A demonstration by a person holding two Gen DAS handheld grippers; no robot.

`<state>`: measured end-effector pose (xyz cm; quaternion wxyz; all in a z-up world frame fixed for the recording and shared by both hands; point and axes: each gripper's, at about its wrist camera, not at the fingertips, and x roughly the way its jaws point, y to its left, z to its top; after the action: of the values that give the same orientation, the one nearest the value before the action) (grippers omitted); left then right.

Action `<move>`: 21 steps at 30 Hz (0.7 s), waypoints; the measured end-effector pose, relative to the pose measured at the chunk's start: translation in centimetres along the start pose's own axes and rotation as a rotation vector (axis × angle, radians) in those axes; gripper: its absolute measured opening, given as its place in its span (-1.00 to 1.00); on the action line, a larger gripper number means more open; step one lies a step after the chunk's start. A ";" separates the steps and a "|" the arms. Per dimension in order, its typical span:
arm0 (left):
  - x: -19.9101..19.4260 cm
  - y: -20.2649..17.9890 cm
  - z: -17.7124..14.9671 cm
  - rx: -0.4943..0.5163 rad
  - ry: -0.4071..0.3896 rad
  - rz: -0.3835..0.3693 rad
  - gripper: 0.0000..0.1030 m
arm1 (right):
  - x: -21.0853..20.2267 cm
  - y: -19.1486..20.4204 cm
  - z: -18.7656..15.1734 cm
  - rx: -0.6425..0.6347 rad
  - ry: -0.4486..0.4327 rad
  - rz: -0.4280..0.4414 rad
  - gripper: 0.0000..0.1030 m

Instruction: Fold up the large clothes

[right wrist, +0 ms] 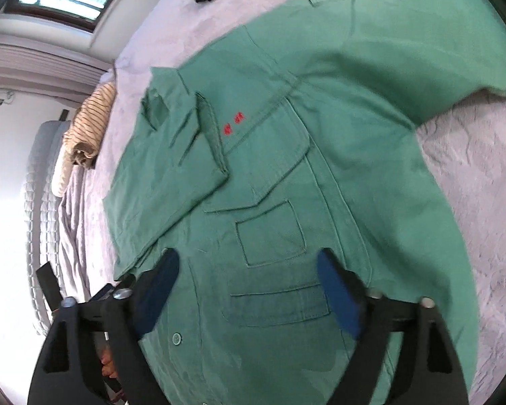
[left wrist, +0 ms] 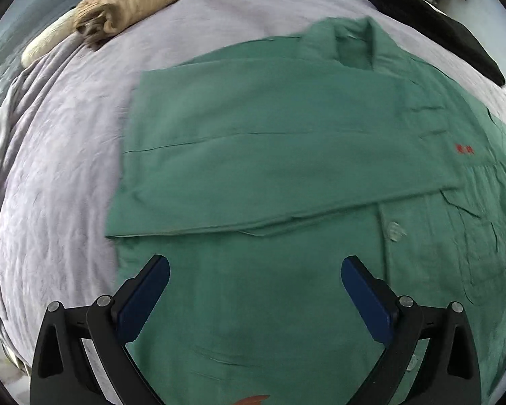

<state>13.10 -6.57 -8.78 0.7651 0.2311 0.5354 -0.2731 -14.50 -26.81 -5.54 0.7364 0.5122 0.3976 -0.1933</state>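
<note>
Green jacket (left wrist: 286, 155) lay flat on the lilac bed sheet (left wrist: 57, 168), one side folded across its front.
Left gripper (left wrist: 254, 278) and right gripper (right wrist: 248, 271) hovered over it, fingers spread wide, holding nothing.

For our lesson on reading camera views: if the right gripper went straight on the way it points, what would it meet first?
Most likely the green jacket, around its chest pocket, between the open right gripper fingers; depth is unclear.

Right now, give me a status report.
Left tool open, right tool open, both empty. Green shirt flat on bed, one side folded in. Nothing in the way.
</note>
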 end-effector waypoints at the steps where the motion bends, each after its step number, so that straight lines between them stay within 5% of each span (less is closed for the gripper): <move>1: -0.1 -0.6 -0.1 0.014 0.002 -0.002 0.98 | -0.2 0.1 0.1 -0.012 -0.009 0.004 0.99; 21: -0.1 -9.4 -0.4 0.113 0.061 -0.049 0.98 | -2.7 -4.1 0.8 0.033 0.026 0.096 0.99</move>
<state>6.52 -13.24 -9.37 0.7273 0.2688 0.5477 -0.3145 -18.67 -29.50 -5.69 0.7309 0.5452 0.3791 -0.1577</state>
